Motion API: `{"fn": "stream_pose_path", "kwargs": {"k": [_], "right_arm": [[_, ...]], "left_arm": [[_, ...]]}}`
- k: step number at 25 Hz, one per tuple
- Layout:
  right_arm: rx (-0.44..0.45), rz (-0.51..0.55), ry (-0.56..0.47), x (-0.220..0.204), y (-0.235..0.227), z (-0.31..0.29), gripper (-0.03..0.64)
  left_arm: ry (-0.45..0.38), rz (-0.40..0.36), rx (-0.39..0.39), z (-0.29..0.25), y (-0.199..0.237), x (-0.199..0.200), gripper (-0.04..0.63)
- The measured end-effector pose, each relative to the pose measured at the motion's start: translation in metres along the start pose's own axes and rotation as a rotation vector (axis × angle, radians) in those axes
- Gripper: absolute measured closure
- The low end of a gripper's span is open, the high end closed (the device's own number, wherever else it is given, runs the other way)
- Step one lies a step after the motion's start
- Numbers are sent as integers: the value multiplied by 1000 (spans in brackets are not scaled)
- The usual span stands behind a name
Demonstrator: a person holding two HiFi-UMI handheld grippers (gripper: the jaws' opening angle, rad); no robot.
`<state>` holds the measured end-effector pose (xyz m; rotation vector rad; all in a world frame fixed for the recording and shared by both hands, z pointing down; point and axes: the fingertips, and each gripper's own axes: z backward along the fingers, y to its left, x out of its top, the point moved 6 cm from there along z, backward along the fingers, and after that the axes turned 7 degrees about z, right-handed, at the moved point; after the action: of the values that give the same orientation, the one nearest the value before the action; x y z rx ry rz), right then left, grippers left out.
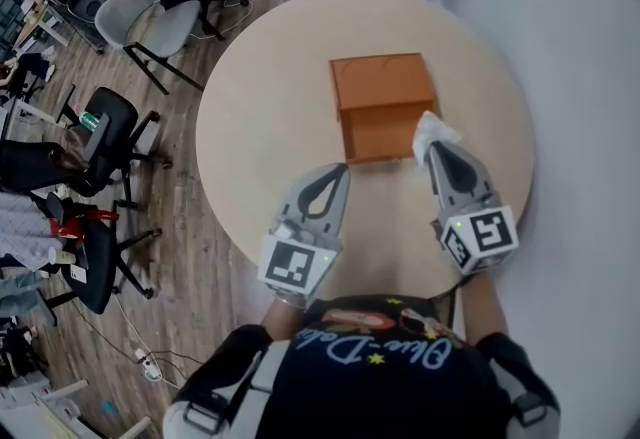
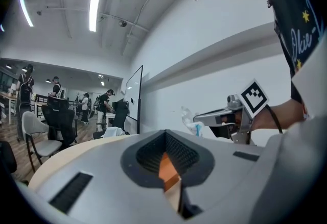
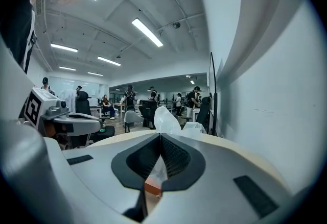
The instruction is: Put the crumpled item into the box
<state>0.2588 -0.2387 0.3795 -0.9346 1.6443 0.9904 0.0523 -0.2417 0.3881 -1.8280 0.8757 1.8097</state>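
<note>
An open orange box (image 1: pixel 382 97) sits on the round beige table (image 1: pixel 250 127). The crumpled white item (image 1: pixel 435 134) sticks out of the tip of my right gripper (image 1: pixel 432 148), which is shut on it just beside the box's near right corner. In the right gripper view the white item (image 3: pixel 166 120) rises above the closed jaws. My left gripper (image 1: pixel 345 167) is shut with nothing in it, its tip at the box's near left edge. The left gripper view shows the right gripper (image 2: pixel 225 116) holding the item (image 2: pixel 191 120), and a sliver of orange box (image 2: pixel 167 169) through the jaw gap.
Office chairs stand on the wood floor left of the table: a grey chair (image 1: pixel 150 22) and a black chair (image 1: pixel 105 127). A pale wall runs along the right. Several people (image 3: pixel 127 96) stand far off in the room.
</note>
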Motion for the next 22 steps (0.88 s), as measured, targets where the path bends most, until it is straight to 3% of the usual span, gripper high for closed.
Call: {"fn": "stream_pose_path", "kwargs": {"k": [22], "right_arm": [[147, 126, 299, -76, 7, -116, 615]], "left_arm": [[35, 48, 129, -4, 46, -19, 603]]}}
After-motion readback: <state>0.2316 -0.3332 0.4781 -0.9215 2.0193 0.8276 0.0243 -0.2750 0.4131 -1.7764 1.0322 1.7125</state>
